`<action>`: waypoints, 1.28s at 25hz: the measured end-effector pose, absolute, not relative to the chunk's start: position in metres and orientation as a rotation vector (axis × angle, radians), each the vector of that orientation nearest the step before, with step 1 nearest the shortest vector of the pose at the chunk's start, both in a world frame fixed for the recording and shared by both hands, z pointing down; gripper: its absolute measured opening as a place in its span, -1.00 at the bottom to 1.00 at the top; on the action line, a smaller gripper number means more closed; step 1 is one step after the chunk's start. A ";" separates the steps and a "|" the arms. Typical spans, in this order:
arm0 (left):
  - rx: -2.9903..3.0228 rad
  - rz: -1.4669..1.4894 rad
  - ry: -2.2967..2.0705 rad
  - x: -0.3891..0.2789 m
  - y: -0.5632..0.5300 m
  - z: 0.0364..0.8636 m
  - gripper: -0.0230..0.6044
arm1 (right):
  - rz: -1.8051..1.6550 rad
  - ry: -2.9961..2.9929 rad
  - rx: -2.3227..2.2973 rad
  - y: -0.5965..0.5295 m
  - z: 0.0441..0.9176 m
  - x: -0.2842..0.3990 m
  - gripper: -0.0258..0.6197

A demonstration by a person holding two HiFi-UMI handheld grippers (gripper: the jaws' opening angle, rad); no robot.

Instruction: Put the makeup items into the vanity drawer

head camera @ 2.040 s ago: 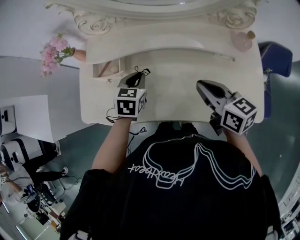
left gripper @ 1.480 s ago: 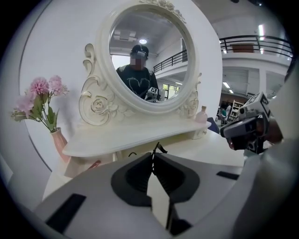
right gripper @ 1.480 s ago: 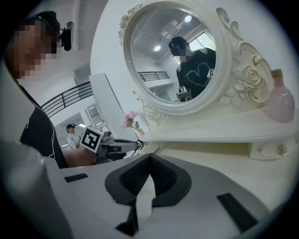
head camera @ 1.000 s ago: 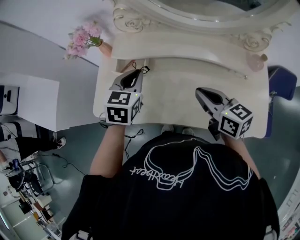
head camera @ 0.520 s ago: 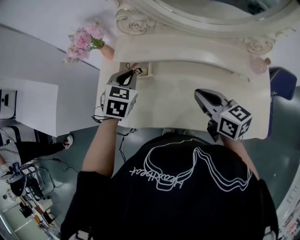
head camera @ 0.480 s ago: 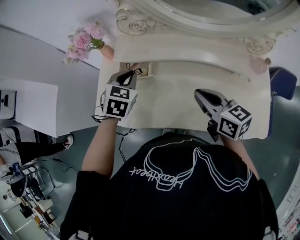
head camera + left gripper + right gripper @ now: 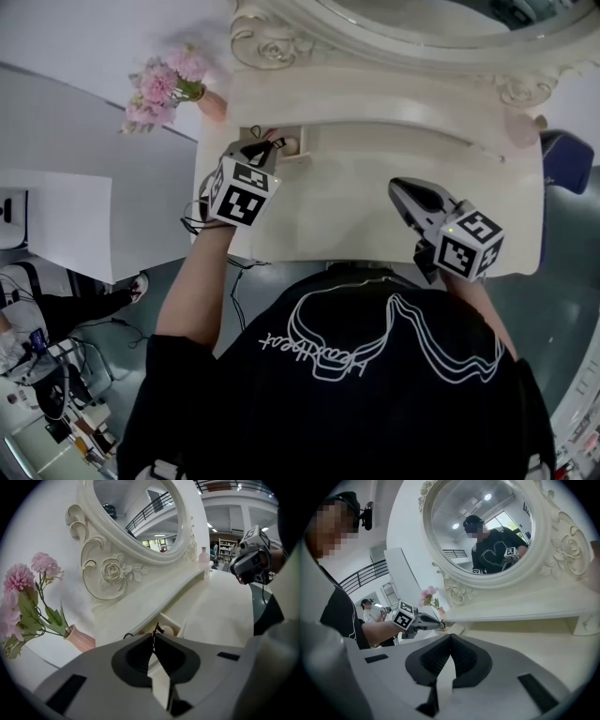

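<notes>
A small drawer [image 7: 291, 146] stands open at the left end of the cream vanity's raised shelf. My left gripper [image 7: 260, 148] hangs over its front edge, tilted down, shut on a thin black looped item [image 7: 156, 631] that sticks out past the tips. In the left gripper view the drawer [image 7: 174, 624] lies just beyond the jaws, with a round beige thing [image 7: 167, 630] inside. My right gripper [image 7: 400, 186] hovers over the right half of the tabletop [image 7: 347, 202], shut with nothing in it. The right gripper view shows its tips [image 7: 451, 637] touching.
Pink flowers [image 7: 157, 86] in a pink vase [image 7: 214, 101] stand at the vanity's left corner. The oval carved mirror [image 7: 412, 23] rises at the back. A pink bottle [image 7: 518, 129] and a thin stick [image 7: 486, 153] are at the right. A blue seat [image 7: 565, 155] stands beyond that edge.
My left gripper has moved up and left to the open drawer, dropped lower and rolled, still gripping the black item. The right gripper has hardly moved.
</notes>
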State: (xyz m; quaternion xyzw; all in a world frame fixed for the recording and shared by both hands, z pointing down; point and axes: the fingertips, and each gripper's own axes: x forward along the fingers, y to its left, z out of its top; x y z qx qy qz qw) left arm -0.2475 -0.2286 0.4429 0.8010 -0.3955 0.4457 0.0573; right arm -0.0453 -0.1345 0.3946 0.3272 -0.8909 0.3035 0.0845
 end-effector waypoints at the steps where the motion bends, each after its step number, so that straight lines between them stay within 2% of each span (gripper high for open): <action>1: 2.431 1.359 -1.188 -0.247 -0.228 0.443 -0.86 | 0.907 -2.653 0.980 -0.135 0.395 -0.046 -0.90; 23: 2.433 1.391 -1.140 -0.254 -0.239 0.460 -0.81 | 0.915 -2.635 1.032 -0.137 0.399 -0.055 -0.90; 27: 2.447 1.341 -1.139 -0.255 -0.239 0.458 -0.72 | 0.915 -2.629 1.048 -0.136 0.400 -0.056 -0.90; 32: 2.456 1.248 -1.181 -0.259 -0.238 0.450 -0.49 | 0.902 -2.641 1.052 -0.134 0.401 -0.061 -0.90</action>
